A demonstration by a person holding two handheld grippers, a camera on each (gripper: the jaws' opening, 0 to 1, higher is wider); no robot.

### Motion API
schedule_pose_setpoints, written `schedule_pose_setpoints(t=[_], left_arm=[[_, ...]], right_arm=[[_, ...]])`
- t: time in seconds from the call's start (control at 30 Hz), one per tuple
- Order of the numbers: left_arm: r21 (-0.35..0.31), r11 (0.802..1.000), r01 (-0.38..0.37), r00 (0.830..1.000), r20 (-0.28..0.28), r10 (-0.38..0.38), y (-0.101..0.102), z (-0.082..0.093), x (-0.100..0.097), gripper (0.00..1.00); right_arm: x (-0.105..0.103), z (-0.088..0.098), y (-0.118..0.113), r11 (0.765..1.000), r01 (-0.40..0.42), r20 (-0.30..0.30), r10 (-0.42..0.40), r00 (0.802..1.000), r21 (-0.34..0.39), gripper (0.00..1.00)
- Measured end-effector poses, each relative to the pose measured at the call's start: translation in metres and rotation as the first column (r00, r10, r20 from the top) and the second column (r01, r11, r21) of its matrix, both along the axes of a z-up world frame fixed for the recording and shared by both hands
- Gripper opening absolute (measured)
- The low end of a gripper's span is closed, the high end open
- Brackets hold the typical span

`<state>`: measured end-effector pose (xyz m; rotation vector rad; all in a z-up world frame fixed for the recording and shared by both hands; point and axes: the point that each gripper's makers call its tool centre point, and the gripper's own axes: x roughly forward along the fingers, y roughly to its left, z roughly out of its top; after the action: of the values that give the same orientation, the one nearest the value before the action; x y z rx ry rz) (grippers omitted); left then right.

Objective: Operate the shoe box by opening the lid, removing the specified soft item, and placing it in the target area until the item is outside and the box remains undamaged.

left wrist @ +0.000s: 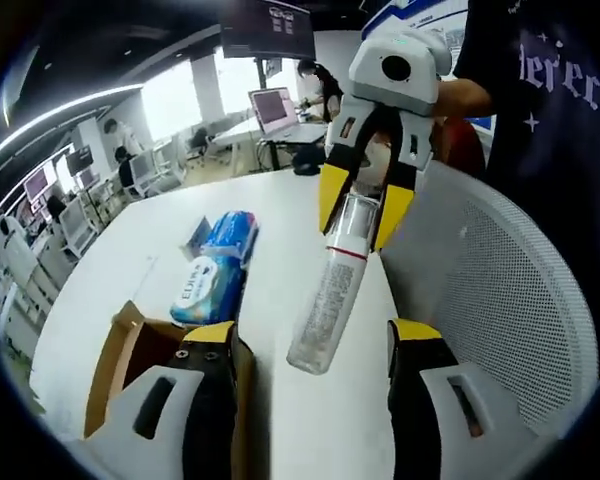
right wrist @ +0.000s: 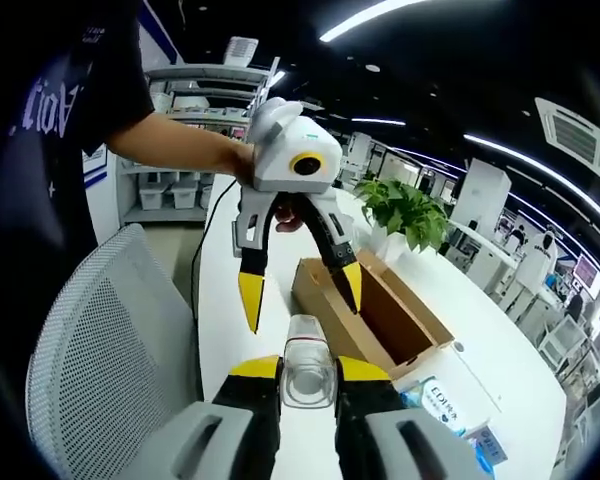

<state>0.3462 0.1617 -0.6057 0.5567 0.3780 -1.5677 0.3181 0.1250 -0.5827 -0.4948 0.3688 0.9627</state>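
A white table [left wrist: 280, 215] carries the work, set in a large open-plan office with rows of desks and monitors, bright windows, strip lights on a dark ceiling and a ceiling-hung screen. In the right gripper view a leafy potted plant [right wrist: 405, 210] stands on the table beyond the cardboard shoe box [right wrist: 375, 315], and shelving with bins lines the wall behind the person.

The shoe box is open, its flaps up and its brown inside showing; what lies in it cannot be made out. It sits near the table's edge on the person's side, and a white mesh chair [left wrist: 500, 290] stands just off that edge, close beside the box. Past the box the tabletop stretches bare and wide toward the far desks.

One box, one clear plastic bottle [left wrist: 330, 300], one blue soft pack of tissues [left wrist: 215, 270] and one chair can be counted. The tissue pack lies flat on the table just beside the box, outside it.

The right gripper [right wrist: 308, 375] has its yellow-tipped jaws closed on the capped end of the bottle, which juts forward in the air beside the box, clear of the table. The left gripper [left wrist: 310, 350] holds its jaws wide apart with nothing between them, one jaw in front of the box's near flap. In the right gripper view it hangs above the box, gripped by the person's hand [right wrist: 242, 160].
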Motion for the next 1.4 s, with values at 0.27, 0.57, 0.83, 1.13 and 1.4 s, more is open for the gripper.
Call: schedule_pose_setpoints(t=[0.27, 0.57, 0.83, 1.13, 1.4], left_arm=[[-0.035, 0.996, -0.08, 0.997, -0.014, 0.08, 0.007, 0.001, 0.007, 0.69], [-0.117, 0.97, -0.215, 0.976, -0.052, 0.21, 0.021, 0.014, 0.023, 0.81], [-0.143, 0.94, -0.311, 0.95, -0.078, 0.303, 0.035, 0.017, 0.029, 0.88], [-0.178, 0.898, -0.403, 0.915, -0.087, 0.394, 0.05, 0.018, 0.028, 0.95], [-0.188, 0.867, -0.462, 0.887, -0.083, 0.455, 0.061, 0.019, 0.027, 0.98]], right_arm=[[0.013, 0.009, -0.014, 1.0, -0.004, -0.014, 0.004, 1.0, -0.018, 0.15], [0.031, 0.023, -0.025, 0.998, -0.052, -0.017, 0.051, 0.999, -0.046, 0.15], [0.047, 0.032, -0.037, 0.987, -0.101, -0.021, 0.1, 0.995, -0.121, 0.15], [0.067, 0.04, -0.05, 0.967, -0.14, -0.021, 0.139, 0.99, -0.211, 0.15], [0.087, 0.047, -0.063, 0.939, -0.178, -0.017, 0.181, 0.983, -0.294, 0.15]])
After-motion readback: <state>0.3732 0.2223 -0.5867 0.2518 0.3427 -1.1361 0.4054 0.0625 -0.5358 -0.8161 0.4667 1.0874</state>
